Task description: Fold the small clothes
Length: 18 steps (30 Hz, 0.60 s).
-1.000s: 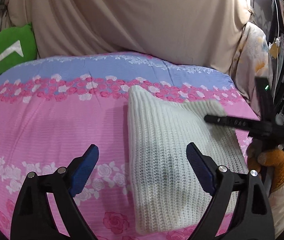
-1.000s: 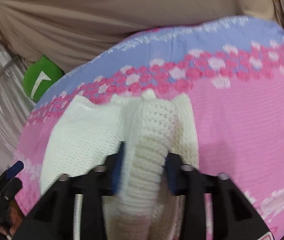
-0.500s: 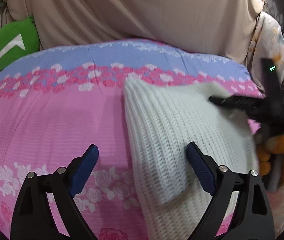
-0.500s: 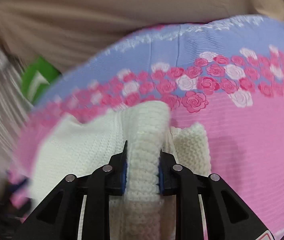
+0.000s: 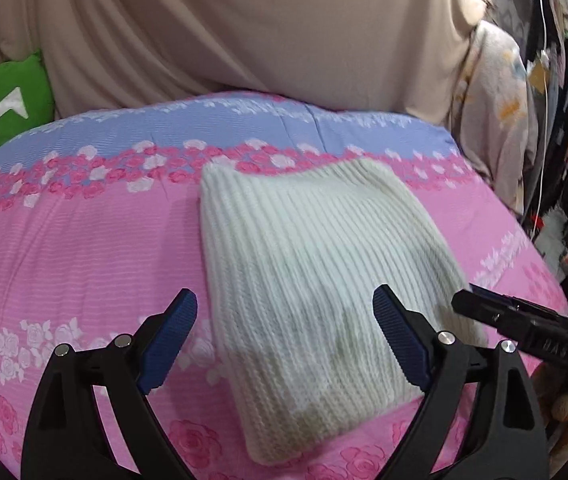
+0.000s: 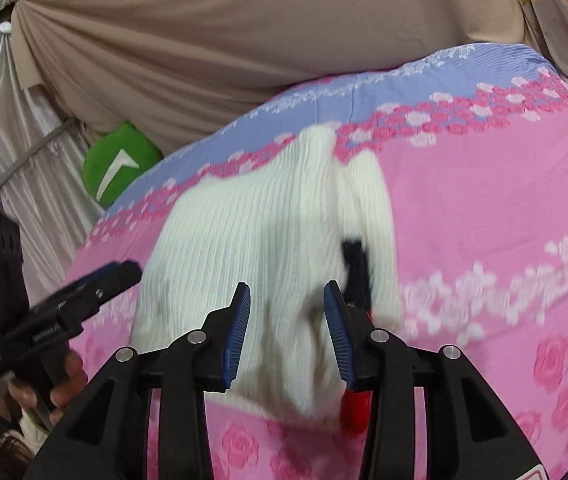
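Release is showing at my right gripper (image 6: 287,322): half a second ago its jaws were pinching a raised ridge of the white knit garment (image 5: 308,276), and now they are standing apart with nothing between them. Knit is now lying as a flat folded rectangle on the pink floral bedspread (image 5: 84,248), ribs running away from me, instead of hanging lifted at its right side. In the right wrist view something black and a red bit are showing at the garment's right edge; I am not able to identify them. My left gripper (image 5: 284,340) is hovering wide open over the near edge, gripping nothing. I am judging this fold as laid down; what is remaining looks like smoothing or one more fold across.
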Motion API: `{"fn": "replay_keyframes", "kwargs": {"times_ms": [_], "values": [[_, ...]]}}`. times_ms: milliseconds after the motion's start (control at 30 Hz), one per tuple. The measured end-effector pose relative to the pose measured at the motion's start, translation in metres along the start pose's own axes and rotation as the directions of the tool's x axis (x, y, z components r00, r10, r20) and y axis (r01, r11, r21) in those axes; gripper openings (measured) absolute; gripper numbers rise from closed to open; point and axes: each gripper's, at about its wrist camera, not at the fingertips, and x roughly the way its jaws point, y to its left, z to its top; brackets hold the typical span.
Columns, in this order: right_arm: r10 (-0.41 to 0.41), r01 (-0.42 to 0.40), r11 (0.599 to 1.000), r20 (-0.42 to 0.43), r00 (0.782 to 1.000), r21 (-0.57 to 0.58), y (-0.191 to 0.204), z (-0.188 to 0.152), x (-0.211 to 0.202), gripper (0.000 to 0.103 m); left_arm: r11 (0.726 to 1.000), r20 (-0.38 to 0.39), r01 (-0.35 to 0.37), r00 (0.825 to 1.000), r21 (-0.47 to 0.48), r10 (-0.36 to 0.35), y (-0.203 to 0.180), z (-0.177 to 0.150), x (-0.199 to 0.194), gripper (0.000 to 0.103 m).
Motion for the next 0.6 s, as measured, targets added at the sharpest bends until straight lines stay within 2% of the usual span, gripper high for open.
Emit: {"fn": "replay_keyframes", "kwargs": {"times_ms": [33, 100, 133, 233, 300, 400, 433, 467, 600], "values": [[0.000, 0.000, 1.000, -0.016, 1.000, -0.003, 0.000, -0.005, 0.005, 0.039, 1.000, -0.020, -0.012, 1.000, 0.009, 0.012, -0.002, -0.004, 0.006, 0.087], [-0.027, 0.027, 1.000, -0.043, 0.999, -0.005, -0.003, -0.013, 0.016, 0.029, 0.999, -0.079, -0.036, 0.996, 0.001, 0.036, 0.002, -0.015, 0.022, 0.087], [-0.039, 0.039, 0.999, -0.046, 0.998, -0.004, -0.004, -0.014, 0.018, 0.010, 0.999, -0.102, -0.044, 0.994, -0.012, 0.042, 0.006, -0.019, 0.028, 0.087], [0.000, 0.000, 1.000, 0.004, 1.000, 0.006, -0.001, -0.014, -0.003, 0.008, 0.996, -0.144, -0.031, 0.989, -0.082, 0.019, 0.024, -0.031, 0.036, 0.087], [0.007, -0.007, 1.000, 0.031, 1.000, 0.001, 0.001, -0.013, -0.017, 0.008, 0.996, -0.142, -0.033, 0.990, -0.087, 0.021, 0.029, -0.035, 0.035, 0.087], [-0.045, 0.046, 0.999, -0.027, 0.999, 0.029, -0.016, -0.022, 0.001, 0.008, 0.997, -0.138, -0.047, 0.990, -0.068, 0.037, 0.025, -0.039, 0.035, 0.088], [-0.034, 0.036, 0.998, -0.048, 0.998, 0.051, -0.023, -0.027, 0.010, 0.006, 0.997, -0.138, -0.052, 0.989, -0.061, 0.043, 0.024, -0.040, 0.036, 0.088], [-0.004, 0.006, 0.997, -0.029, 1.000, 0.071, -0.028, -0.030, 0.012, 0.005, 0.997, -0.135, -0.061, 0.989, -0.056, 0.053, 0.024, -0.041, 0.036, 0.088], [-0.021, 0.023, 0.998, -0.045, 0.999, 0.057, -0.020, -0.023, 0.002, 0.008, 0.997, -0.121, -0.072, 0.990, -0.041, 0.066, 0.021, -0.041, 0.031, 0.088]]}}
